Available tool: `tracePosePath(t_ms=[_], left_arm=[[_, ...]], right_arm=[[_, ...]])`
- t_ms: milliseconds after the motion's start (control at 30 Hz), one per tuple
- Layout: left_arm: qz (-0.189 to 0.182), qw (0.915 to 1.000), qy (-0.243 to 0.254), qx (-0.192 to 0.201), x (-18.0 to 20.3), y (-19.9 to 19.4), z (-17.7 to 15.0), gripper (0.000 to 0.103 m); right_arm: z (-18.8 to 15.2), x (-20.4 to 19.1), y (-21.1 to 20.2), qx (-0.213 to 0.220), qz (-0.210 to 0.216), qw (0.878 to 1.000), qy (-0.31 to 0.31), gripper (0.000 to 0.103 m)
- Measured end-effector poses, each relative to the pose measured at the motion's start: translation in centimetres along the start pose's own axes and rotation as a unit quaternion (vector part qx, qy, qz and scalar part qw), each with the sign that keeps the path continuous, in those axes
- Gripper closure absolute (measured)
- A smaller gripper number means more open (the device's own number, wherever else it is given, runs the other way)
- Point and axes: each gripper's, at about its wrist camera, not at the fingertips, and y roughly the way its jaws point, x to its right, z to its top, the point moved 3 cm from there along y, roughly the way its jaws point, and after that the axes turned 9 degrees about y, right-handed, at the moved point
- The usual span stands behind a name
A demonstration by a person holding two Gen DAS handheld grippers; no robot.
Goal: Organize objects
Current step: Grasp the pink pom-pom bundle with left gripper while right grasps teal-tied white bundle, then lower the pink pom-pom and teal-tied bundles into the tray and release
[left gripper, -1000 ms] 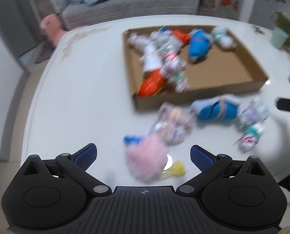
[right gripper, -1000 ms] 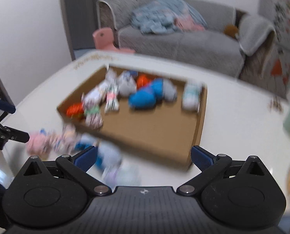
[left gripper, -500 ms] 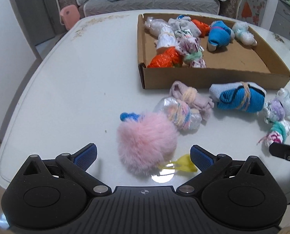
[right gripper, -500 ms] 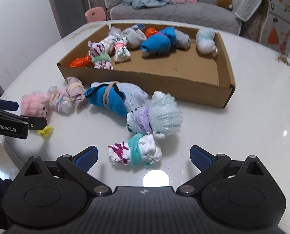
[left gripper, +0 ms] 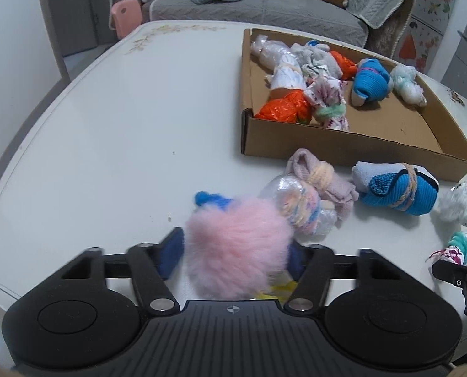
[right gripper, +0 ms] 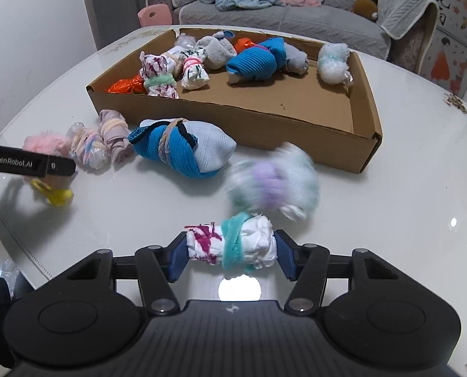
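Both claws are closing at the table's near edge, the left gripper (left gripper: 235,256) around the pink pompom (left gripper: 236,245); the right gripper (right gripper: 232,256) pinching the white roll (right gripper: 233,245) endwise, probably bound for the cardboard box (right gripper: 233,119) beyond

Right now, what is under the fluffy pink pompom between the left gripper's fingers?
Under the fluffy pink pompom a yellow piece pokes out onto the white table; its remainder is covered.

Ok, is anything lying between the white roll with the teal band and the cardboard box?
Yes. The fluffy pale bundle with a purple band lies on the table between the white rolled cloth with the teal band and the near wall of the brown cardboard box.
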Motion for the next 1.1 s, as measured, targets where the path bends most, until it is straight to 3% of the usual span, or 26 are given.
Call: tracePosePath(t_ms=[200,567,767,900,1100], left_arm=[[-0.002,0.9999,0.012,0.005,0.5,-0.6,0.0,0.055],[0.020,0.9996,-0.012,0.015,-0.8,-4.1,1.5,0.057],[0.020,0.9975,-0.005,0.068,-0.7,-8.3,5.0,0.057],[-0.009,0.9947,0.014,0.102,0.9,-10.5,8.1,0.057],[-0.048,0.9853,0.094,0.134,5.7,-11.2,13.7,0.057]], right_arm=[[0.0,0.2,0.0,-0.003,0.000,1.000,-0.007,0.052],[0.7,-0.2,-2.7,0.013,0.013,0.999,-0.043,0.054],[2.3,0.2,-4.5,0.045,0.023,0.998,-0.035,0.054],[4.1,0.7,-5.9,0.076,0.031,0.996,-0.025,0.054],[8.6,2.5,-7.8,0.130,0.030,0.991,-0.011,0.054]])
